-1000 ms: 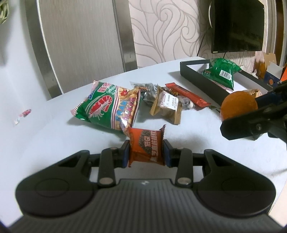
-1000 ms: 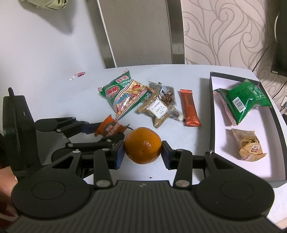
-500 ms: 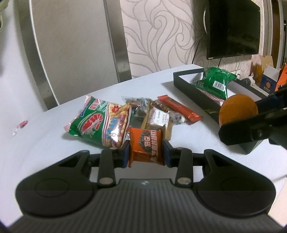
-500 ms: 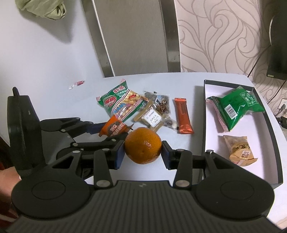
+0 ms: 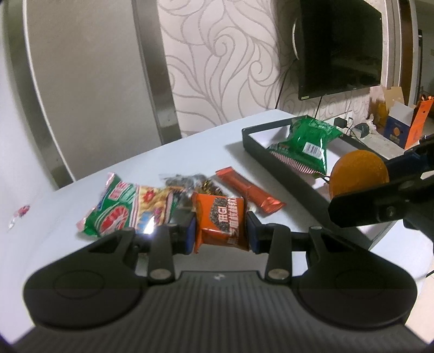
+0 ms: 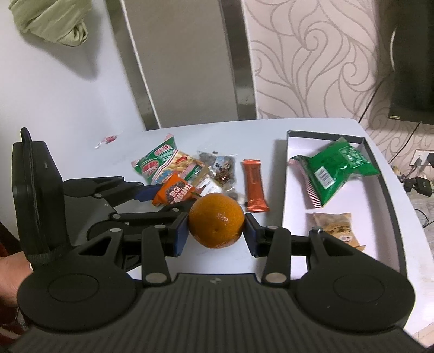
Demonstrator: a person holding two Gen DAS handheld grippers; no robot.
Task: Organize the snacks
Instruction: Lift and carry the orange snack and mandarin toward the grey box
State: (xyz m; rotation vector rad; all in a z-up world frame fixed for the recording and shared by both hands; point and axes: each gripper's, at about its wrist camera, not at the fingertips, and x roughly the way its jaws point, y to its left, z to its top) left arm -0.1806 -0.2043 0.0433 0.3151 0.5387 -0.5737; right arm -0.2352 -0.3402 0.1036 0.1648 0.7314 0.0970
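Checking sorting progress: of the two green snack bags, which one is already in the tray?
The plain green bag with the barcode, lying inside the black-rimmed tray. The other green bag, with the red shrimp print, lies on the table among loose snacks.

- A black flat television screen (image 5: 339,46) hangs on the cream wallpaper with swirling lines (image 5: 225,62).
- A crumpled pale green cloth (image 6: 51,20) hangs on the white wall.
- An open blue and orange cardboard box (image 5: 401,127) stands beyond the white desk (image 5: 54,211).
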